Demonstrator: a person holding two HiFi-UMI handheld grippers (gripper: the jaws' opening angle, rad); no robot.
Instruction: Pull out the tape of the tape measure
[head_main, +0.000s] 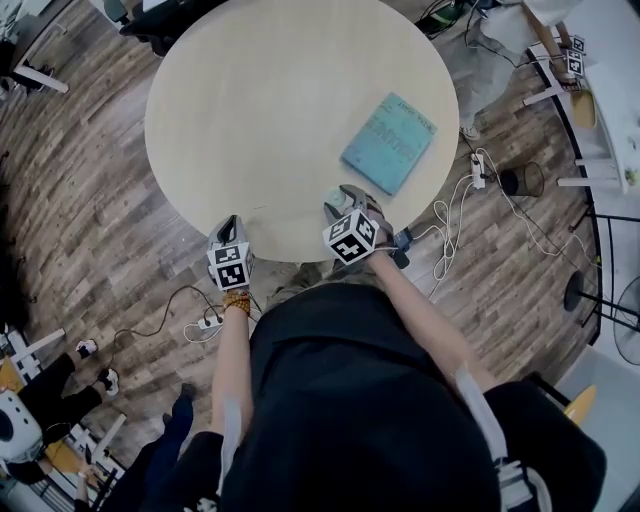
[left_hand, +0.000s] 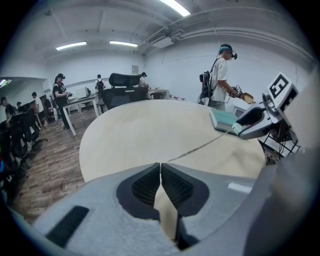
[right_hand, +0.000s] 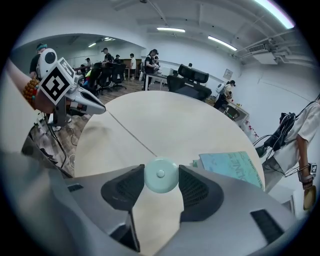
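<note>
1. Right gripper (right_hand: 160, 175): I read the jaws as set wide, w/ both pads pressed on the tape measure (right_hand: 160, 173). This is a round pale-green case w/ its centre button facing the cam. The case sits right btwn the jaw tips.

2. Left gripper (left_hand: 160, 165): jaws closed tip to tip, pinched on the free end of the tape (left_hand: 200, 146). The tape is thin, so no gap shows btwn the pads.

3. Tape: drawn out of the case. It runs as one thin straight line from the left gripper tips across to the case in the right gripper, low over the table (head_main: 280, 90). I cannot tell if it touches the tabletop.

4. Gripper layout: both are side by side but apart at the near rim of the round table, pointing fwd and down. The tape spans the space btwn them.

5. Booklet (head_main: 390, 142): teal, flat on the table. It lies just ahead of the right gripper, toward its outer side, not touching it. It is well apart from the left gripper.
</note>
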